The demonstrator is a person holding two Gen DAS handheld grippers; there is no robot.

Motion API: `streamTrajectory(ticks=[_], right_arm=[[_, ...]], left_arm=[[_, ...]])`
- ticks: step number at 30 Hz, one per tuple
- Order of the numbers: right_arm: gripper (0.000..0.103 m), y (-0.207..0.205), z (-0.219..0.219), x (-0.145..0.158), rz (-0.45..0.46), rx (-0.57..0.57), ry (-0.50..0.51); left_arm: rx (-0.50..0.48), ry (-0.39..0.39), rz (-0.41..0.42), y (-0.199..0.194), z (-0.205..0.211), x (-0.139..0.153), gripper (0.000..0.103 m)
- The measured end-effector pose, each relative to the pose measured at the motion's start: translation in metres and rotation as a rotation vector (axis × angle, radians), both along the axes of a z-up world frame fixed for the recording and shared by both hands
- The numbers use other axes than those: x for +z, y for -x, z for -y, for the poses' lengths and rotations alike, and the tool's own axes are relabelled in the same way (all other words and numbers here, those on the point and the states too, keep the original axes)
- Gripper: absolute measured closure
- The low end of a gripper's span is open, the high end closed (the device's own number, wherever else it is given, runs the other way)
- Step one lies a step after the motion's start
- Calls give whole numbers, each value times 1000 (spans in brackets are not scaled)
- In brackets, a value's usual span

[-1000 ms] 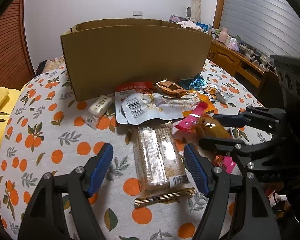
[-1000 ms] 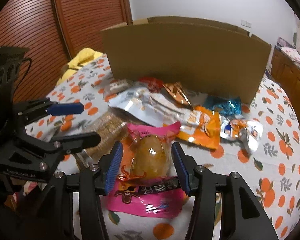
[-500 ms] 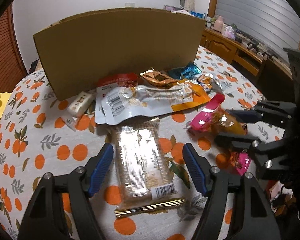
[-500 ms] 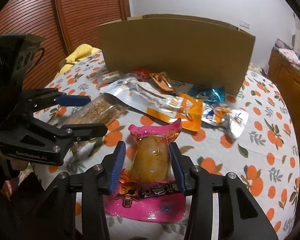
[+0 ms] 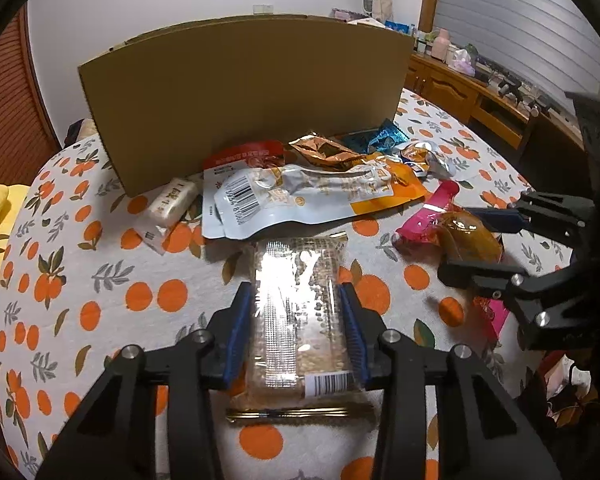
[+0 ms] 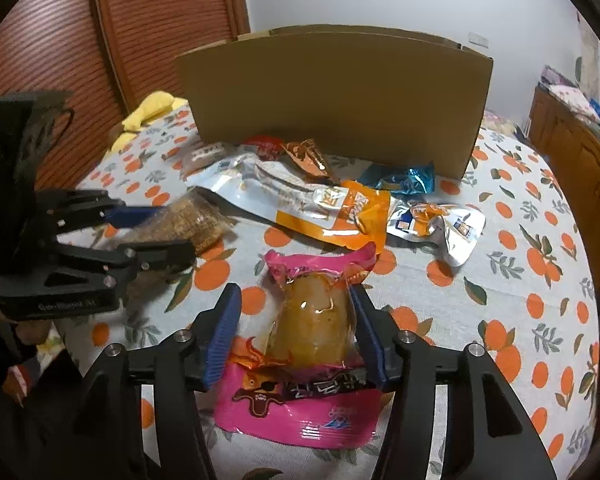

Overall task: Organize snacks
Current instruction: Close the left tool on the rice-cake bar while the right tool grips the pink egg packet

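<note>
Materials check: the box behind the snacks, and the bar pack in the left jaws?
Box: looks like plain brown corrugated cardboard, matte, with no glare and a thin raw top edge. Bar pack: likely clear glossy plastic film, with bright glare streaks, grainy contents visible through it and a crimped end seam.

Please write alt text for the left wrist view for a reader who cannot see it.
The left gripper is closed on a clear-wrapped grain bar on an orange-print tablecloth. Behind lie loose snack packets and a cardboard box; the right gripper brackets a pink pouch.

left gripper held low, blue pads pressed on both sides of something, right gripper low, only one pad touching
</note>
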State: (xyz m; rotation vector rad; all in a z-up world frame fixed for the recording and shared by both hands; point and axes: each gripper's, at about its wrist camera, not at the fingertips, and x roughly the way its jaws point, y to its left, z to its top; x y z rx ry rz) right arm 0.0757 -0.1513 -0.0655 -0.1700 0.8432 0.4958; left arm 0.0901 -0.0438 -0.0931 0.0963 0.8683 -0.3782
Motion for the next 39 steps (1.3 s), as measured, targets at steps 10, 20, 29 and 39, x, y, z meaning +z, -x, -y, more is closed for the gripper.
streamTrajectory(ticks=[10, 20, 29, 39], right_arm=[[36, -1, -3, -9, -20, 6, 33], [68, -6, 11, 0, -28, 6, -66], [68, 2, 7, 5, 11, 7, -56], [68, 6, 6, 14, 41, 11, -54]], left_arm=[[-12, 31, 26, 10, -1, 10, 62], [-17, 54, 59, 15, 0, 23, 62], [-19, 63, 74, 18, 0, 29, 62], [-25, 78, 99, 23, 0, 40, 62]])
